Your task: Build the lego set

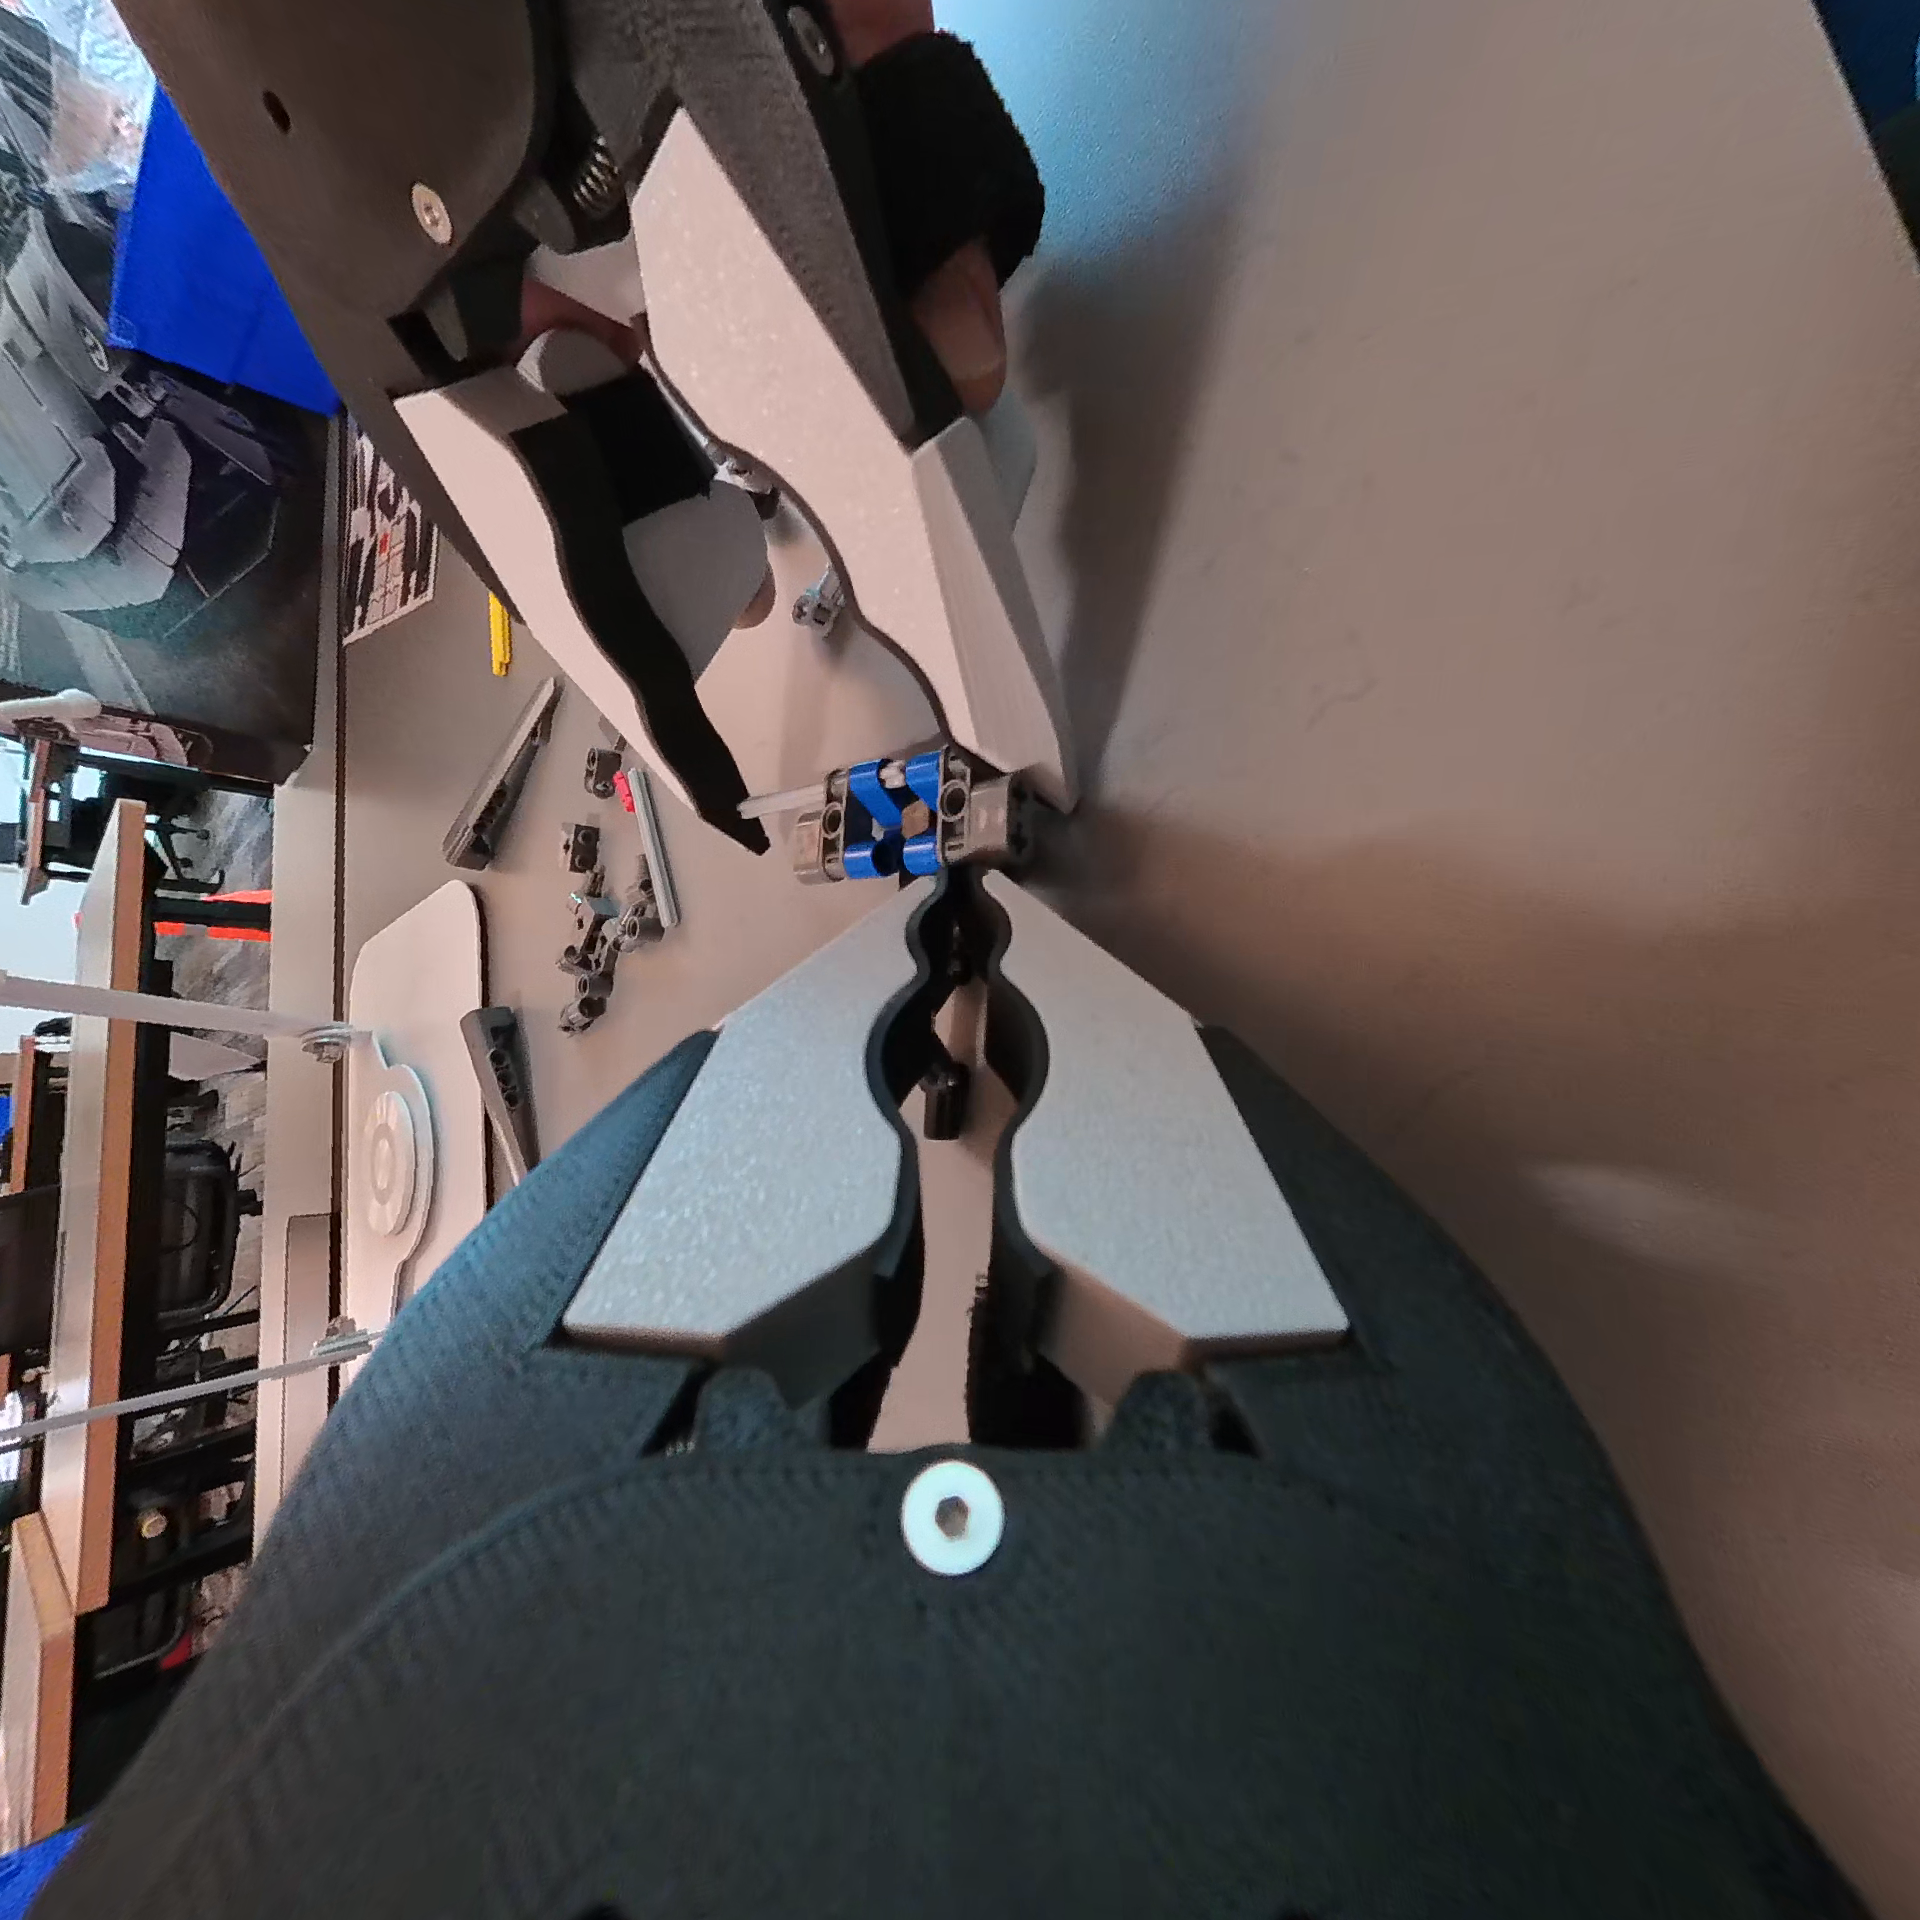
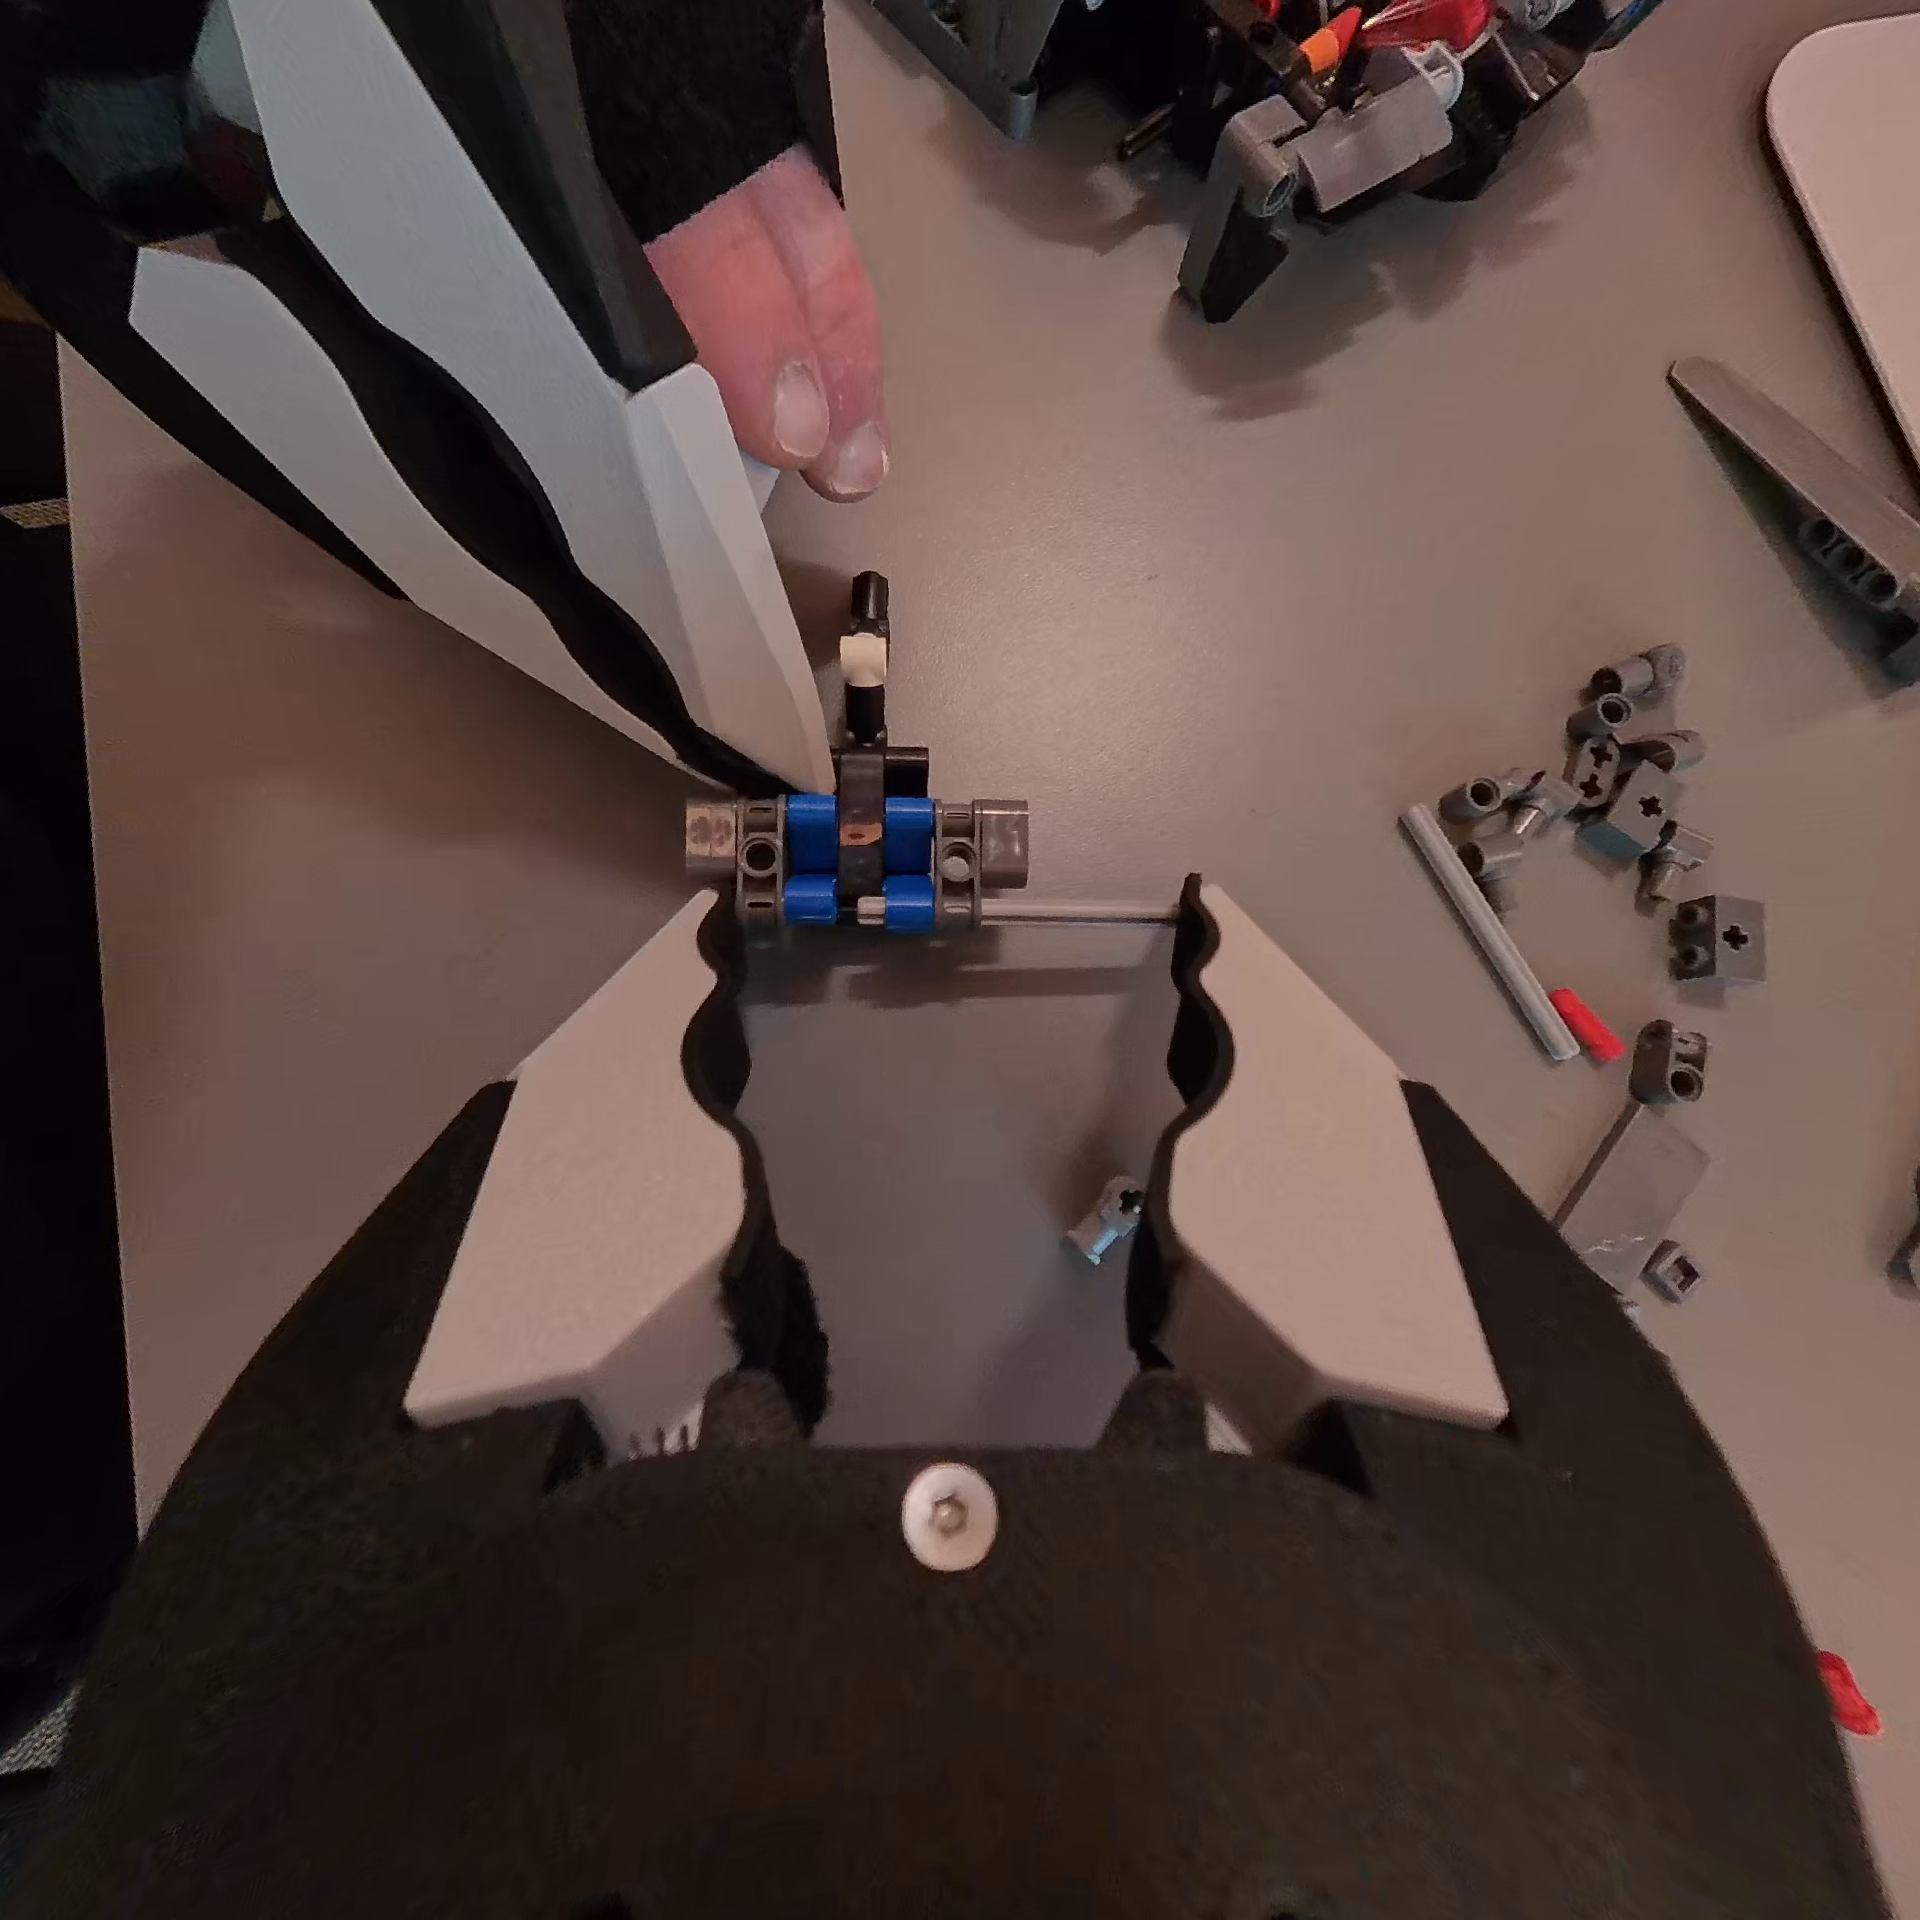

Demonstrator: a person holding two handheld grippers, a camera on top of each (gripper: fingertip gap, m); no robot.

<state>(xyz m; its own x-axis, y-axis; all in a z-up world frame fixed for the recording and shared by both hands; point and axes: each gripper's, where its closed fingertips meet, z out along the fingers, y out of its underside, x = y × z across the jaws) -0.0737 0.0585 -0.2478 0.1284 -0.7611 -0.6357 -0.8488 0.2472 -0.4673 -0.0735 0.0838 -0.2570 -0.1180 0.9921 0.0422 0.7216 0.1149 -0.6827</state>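
Observation:
A small blue and grey lego assembly (image 2: 857,862) sits just over the grey table (image 2: 1143,520). A black stem with a white bush (image 2: 864,655) sticks out of its far side. A thin grey axle (image 2: 1081,914) pokes out of its right side. My left gripper (image 2: 821,774) comes in from the upper left and is shut on the assembly's black middle part. In the left wrist view, my left gripper (image 1: 961,888) pinches it below the assembly (image 1: 904,821). My right gripper (image 2: 953,904) is open and straddles the assembly; its right fingertip (image 2: 1190,904) touches the axle's end.
Loose grey connectors (image 2: 1600,800), a grey axle (image 2: 1486,935) and a red pin (image 2: 1584,1023) lie to the right. A dark wedge panel (image 2: 1808,520) and a half-built model (image 2: 1351,125) are farther back. A small connector (image 2: 1107,1216) lies between my right fingers. The set's box (image 1: 156,468) stands at the table's edge. My two grippers' fingertips are within a few centimetres of each other.

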